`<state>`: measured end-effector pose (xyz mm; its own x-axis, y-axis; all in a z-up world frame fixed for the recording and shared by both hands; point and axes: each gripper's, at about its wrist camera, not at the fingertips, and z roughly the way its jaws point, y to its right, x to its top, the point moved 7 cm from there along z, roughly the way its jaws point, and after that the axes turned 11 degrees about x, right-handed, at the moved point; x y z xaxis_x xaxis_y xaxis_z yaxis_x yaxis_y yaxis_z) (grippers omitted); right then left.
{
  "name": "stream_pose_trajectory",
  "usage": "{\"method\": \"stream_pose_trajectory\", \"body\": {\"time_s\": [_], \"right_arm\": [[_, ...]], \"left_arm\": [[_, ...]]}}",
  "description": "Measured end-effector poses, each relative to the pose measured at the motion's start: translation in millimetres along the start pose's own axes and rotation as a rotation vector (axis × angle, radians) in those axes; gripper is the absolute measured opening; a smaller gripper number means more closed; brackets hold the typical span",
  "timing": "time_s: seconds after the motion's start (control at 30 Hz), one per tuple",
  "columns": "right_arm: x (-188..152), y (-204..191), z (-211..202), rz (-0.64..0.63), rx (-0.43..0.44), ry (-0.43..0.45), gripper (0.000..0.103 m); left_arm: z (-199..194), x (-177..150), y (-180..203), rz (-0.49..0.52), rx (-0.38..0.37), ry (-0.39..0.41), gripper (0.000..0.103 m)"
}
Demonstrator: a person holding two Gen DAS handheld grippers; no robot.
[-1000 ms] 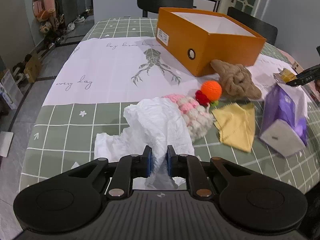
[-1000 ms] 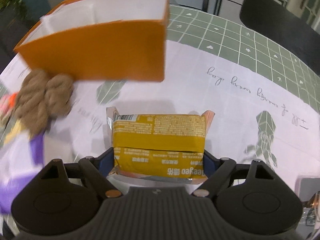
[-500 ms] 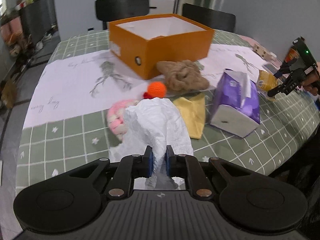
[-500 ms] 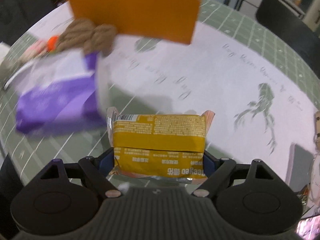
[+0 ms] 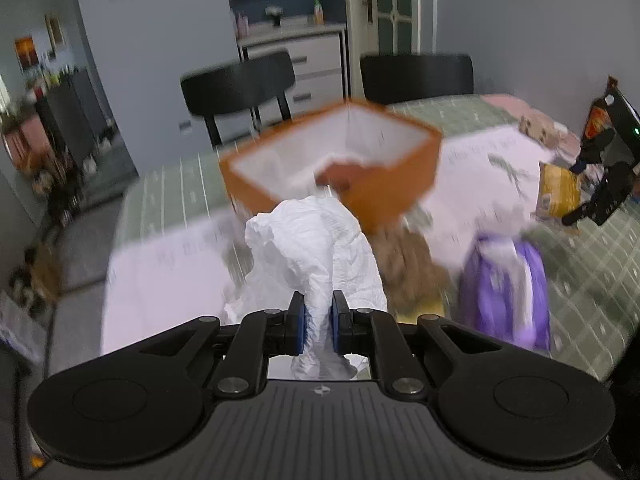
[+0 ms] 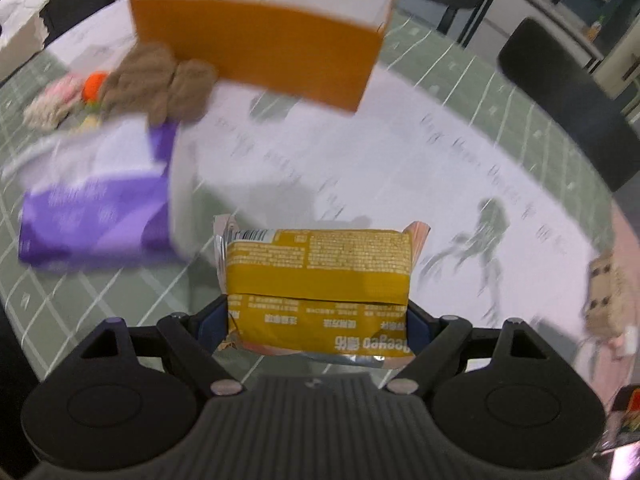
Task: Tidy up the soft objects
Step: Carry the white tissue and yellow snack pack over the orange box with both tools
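Left tongs clenched on white crumpled cloth, lifted above bench, w/ orange box ahead. Looks light, floppy; pinch a bunched fold. Right tongs grasp yellow packet: crinkly, prob slippery.

A green-checked table with a white printed runner carries the orange box, brown plush and purple tissue pack.
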<state>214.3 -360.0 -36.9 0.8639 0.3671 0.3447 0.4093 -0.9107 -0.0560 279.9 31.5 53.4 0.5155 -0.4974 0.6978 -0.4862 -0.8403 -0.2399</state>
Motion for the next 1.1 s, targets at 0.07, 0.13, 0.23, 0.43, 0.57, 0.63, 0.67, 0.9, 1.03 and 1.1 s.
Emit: {"method": "stream_pose_trajectory", "body": {"time_s": [0.07, 0.13, 0.23, 0.43, 0.57, 0.63, 0.67, 0.9, 1.03, 1.1], "right_arm": [[19, 6, -8, -0.011, -0.011, 0.028, 0.084], [38, 10, -14, -0.017, -0.018, 0.057, 0.084], [69, 13, -20, -0.038, -0.031, 0.088, 0.084], [126, 12, -22, -0.082, -0.039, 0.134, 0.084], [163, 11, -20, -0.102, -0.034, 0.167, 0.084], [182, 11, -18, -0.113, -0.034, 0.181, 0.084], [192, 11, -17, -0.122, -0.031, 0.190, 0.084], [244, 8, -3, -0.212, -0.021, 0.223, 0.084], [261, 9, 20, -0.271, -0.029, 0.200, 0.084], [267, 5, 36, -0.343, -0.043, 0.161, 0.084]], "left_arm": [[3, 25, -6, -0.023, -0.009, 0.035, 0.014], [10, 47, -8, -0.044, -0.024, 0.058, 0.014], [23, 79, -4, -0.042, -0.022, 0.085, 0.014], [56, 127, 10, -0.046, -0.044, 0.106, 0.014], [79, 152, 22, -0.045, -0.076, 0.118, 0.014], [91, 160, 26, -0.053, -0.081, 0.117, 0.014], [98, 164, 26, -0.066, -0.088, 0.117, 0.014], [144, 170, 17, -0.276, -0.291, 0.086, 0.014], [182, 152, 13, -0.271, -0.251, -0.002, 0.014], [200, 142, 11, -0.237, -0.205, -0.045, 0.014]]}}
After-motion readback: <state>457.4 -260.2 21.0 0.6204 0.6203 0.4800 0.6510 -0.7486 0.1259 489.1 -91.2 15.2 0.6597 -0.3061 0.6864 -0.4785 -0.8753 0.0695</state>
